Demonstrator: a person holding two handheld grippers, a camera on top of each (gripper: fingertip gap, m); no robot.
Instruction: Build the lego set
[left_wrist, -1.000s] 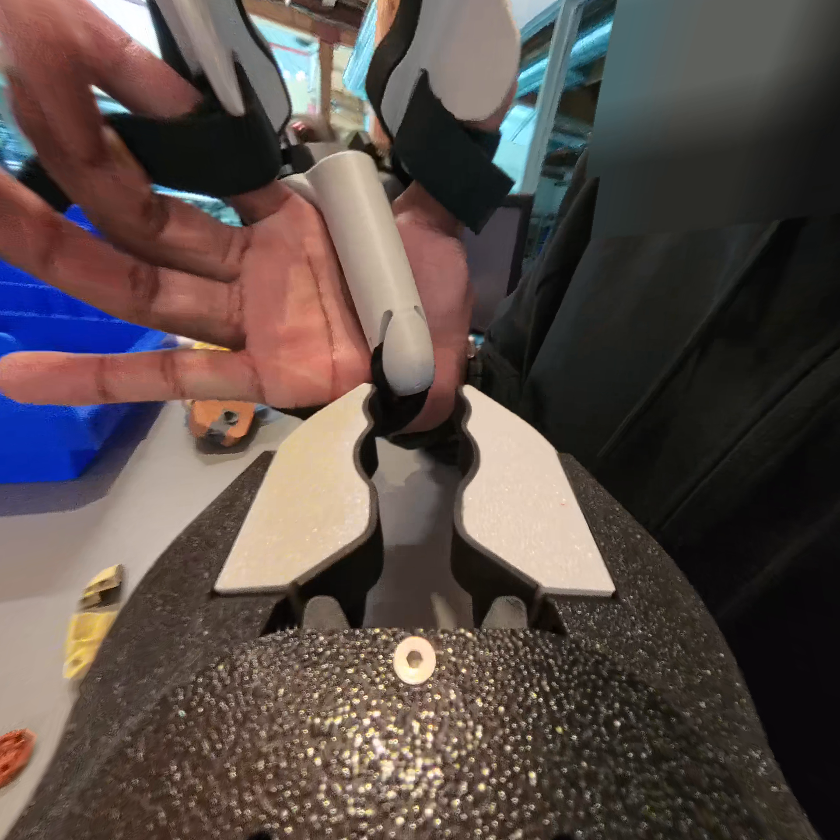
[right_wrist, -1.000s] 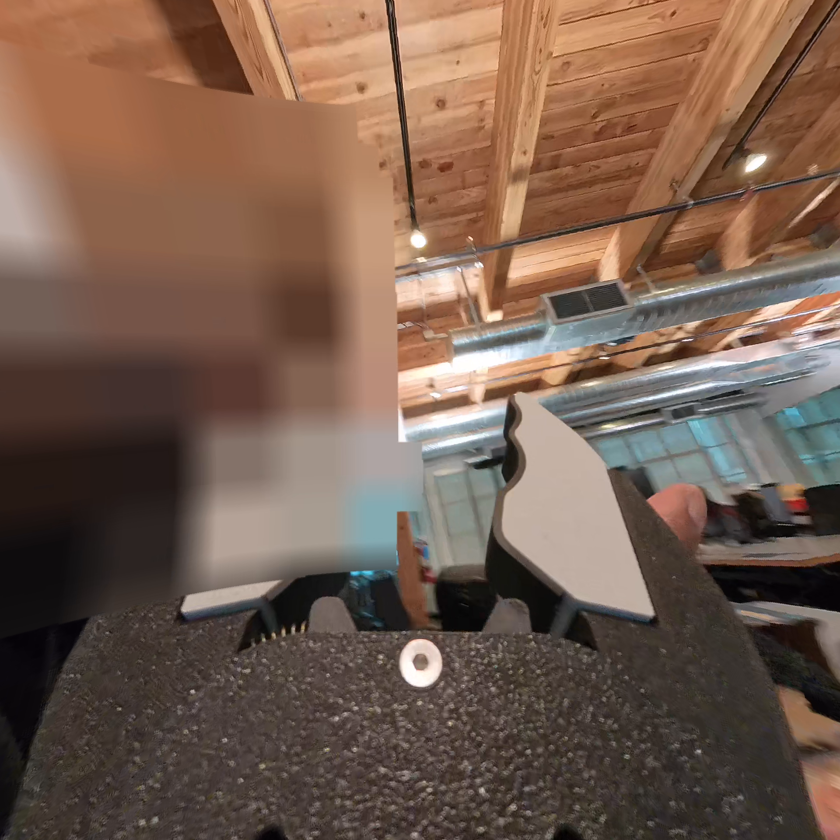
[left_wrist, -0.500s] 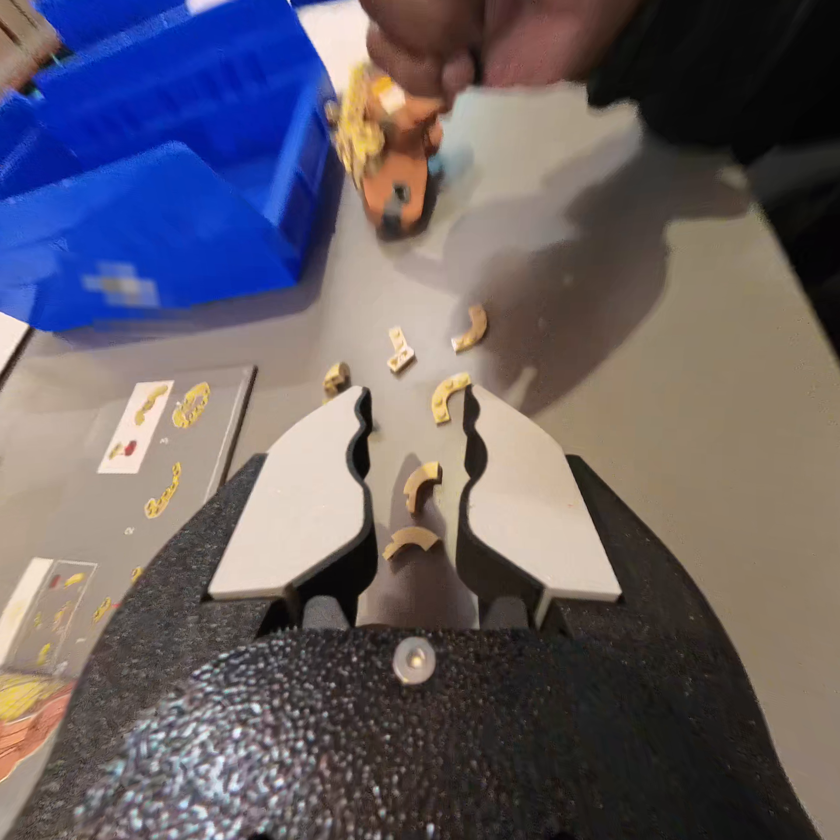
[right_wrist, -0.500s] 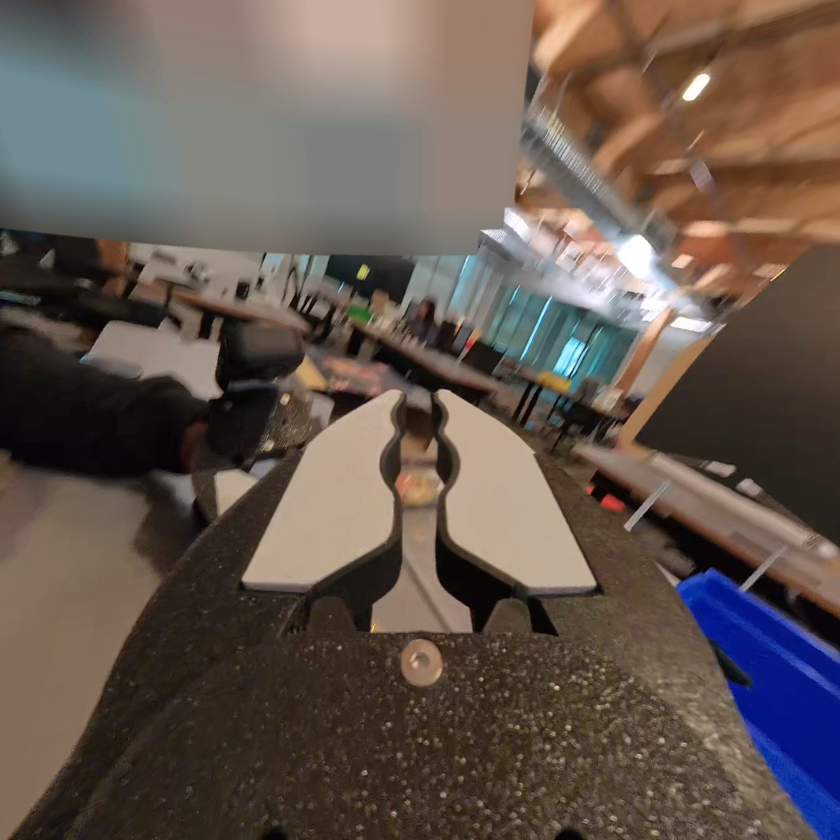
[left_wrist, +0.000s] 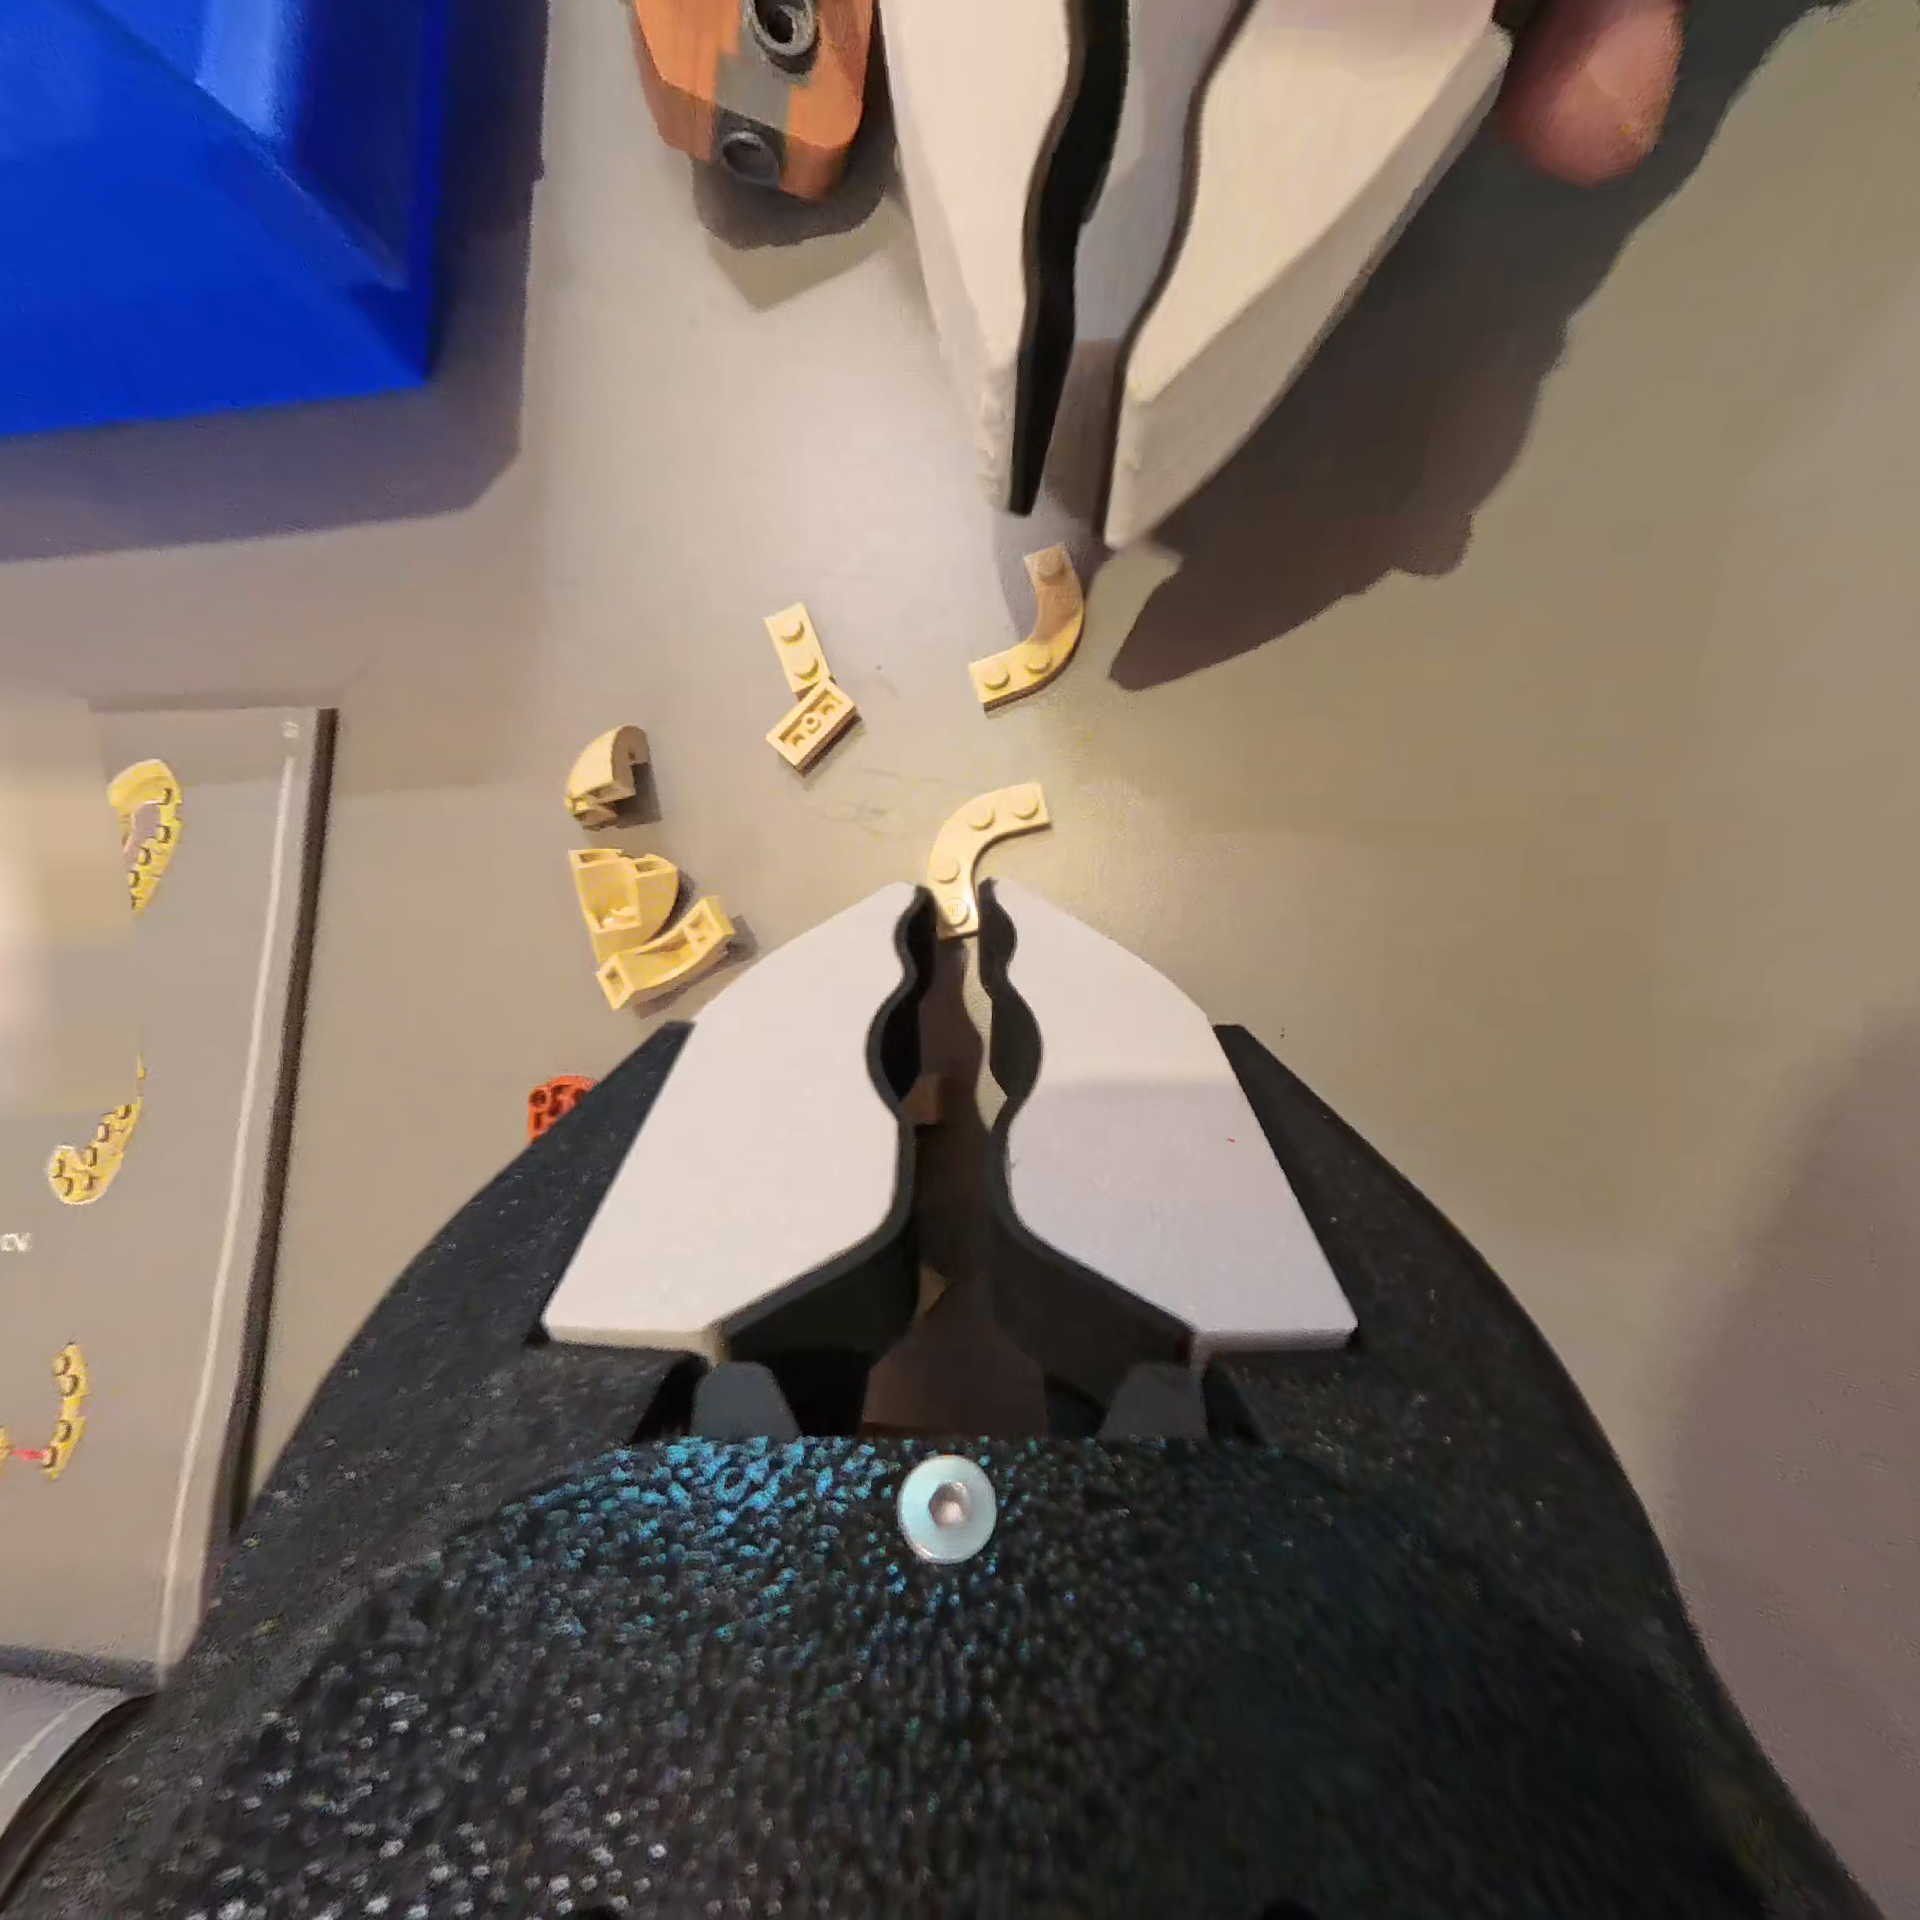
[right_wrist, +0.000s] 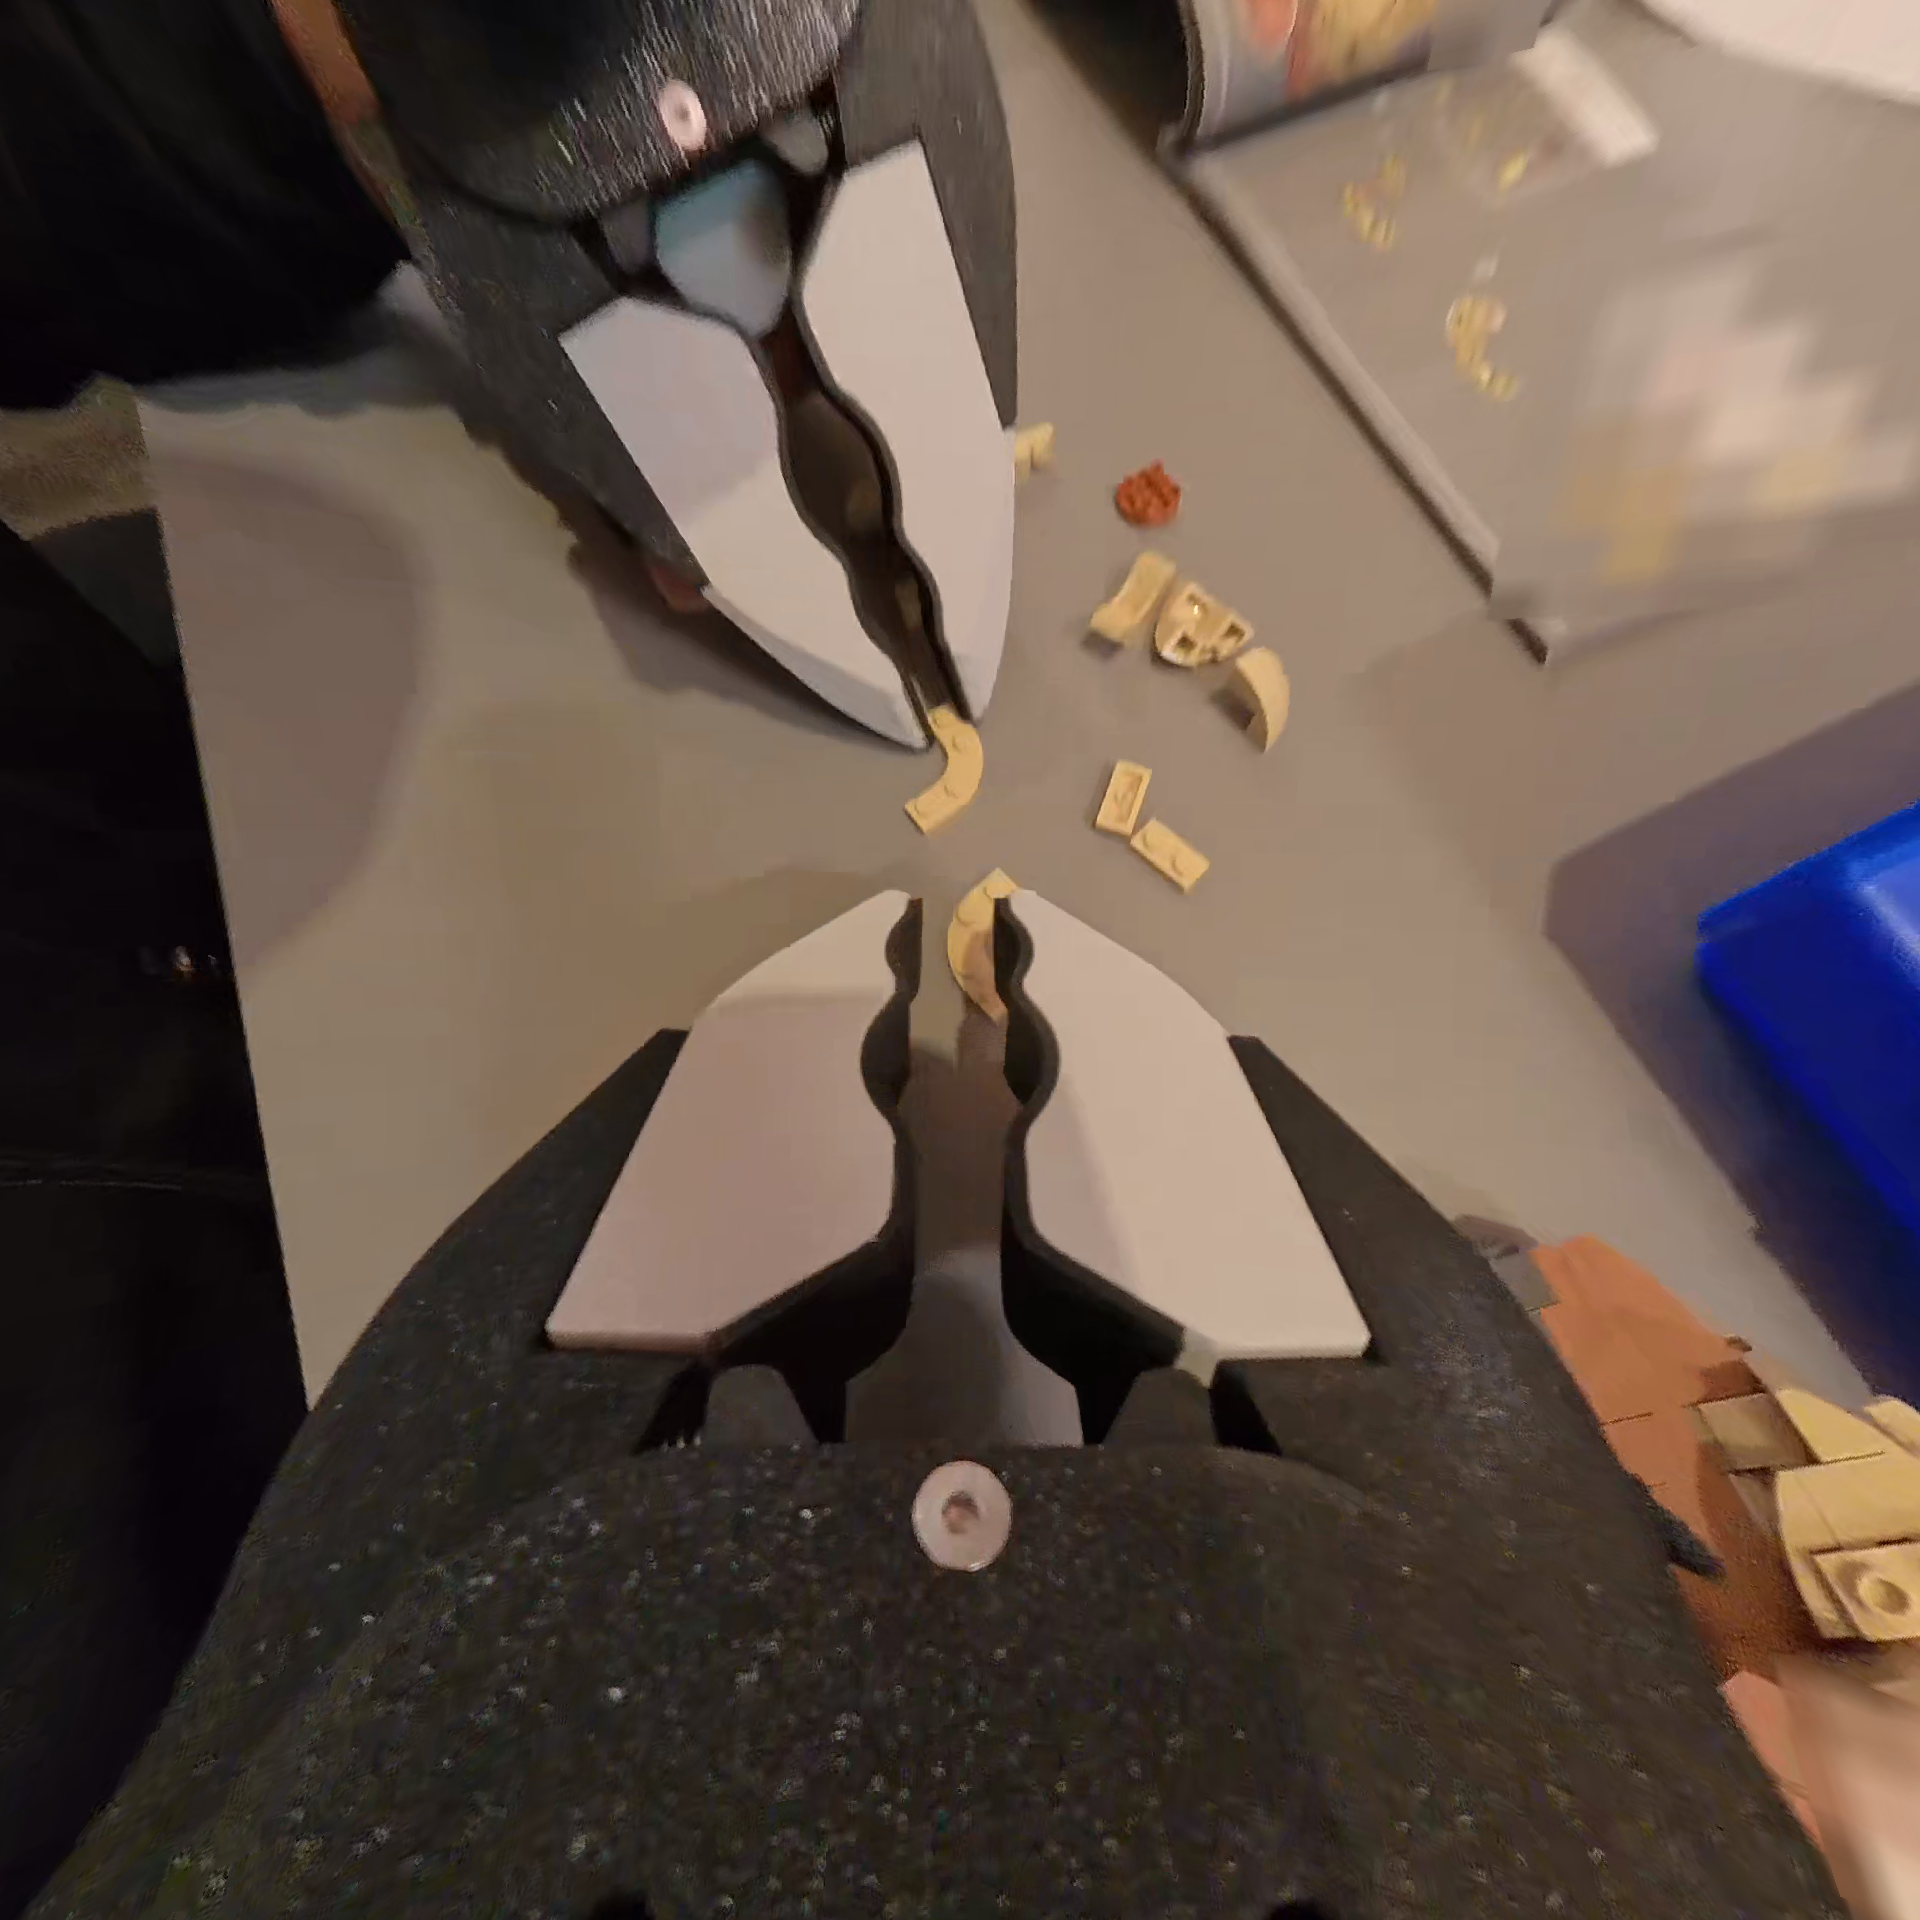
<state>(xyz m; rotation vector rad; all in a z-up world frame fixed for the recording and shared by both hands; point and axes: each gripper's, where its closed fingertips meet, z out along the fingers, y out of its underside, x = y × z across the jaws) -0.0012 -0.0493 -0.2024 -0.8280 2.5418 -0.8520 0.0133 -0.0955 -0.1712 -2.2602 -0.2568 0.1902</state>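
my left tongs (left_wrist: 956, 899) are nearly pressed together, pinching the near end of a curved tan plate (left_wrist: 982, 847) that lies flat on the grey table (left_wrist: 1455, 935); its arc runs ahead of the tips and off to their right. my right tongs (right_wrist: 956, 914) are narrowly spread over a second curved plate (right_wrist: 977, 951): it lies against the right finger (right_wrist: 1122, 1091), with a gap showing at the left finger (right_wrist: 810, 1039), so nothing is gripped there. the two pairs of tips point at each other, close together. more loose tan pieces (left_wrist: 634, 925) sit left of my left tongs, a booklet (left_wrist: 208, 1143) beyond them.

i judge these plates light, rigid and slick, thin enough to skid or flip if pinched off-centre. best held across the narrow width near one squared end, pads flat on the side edges.
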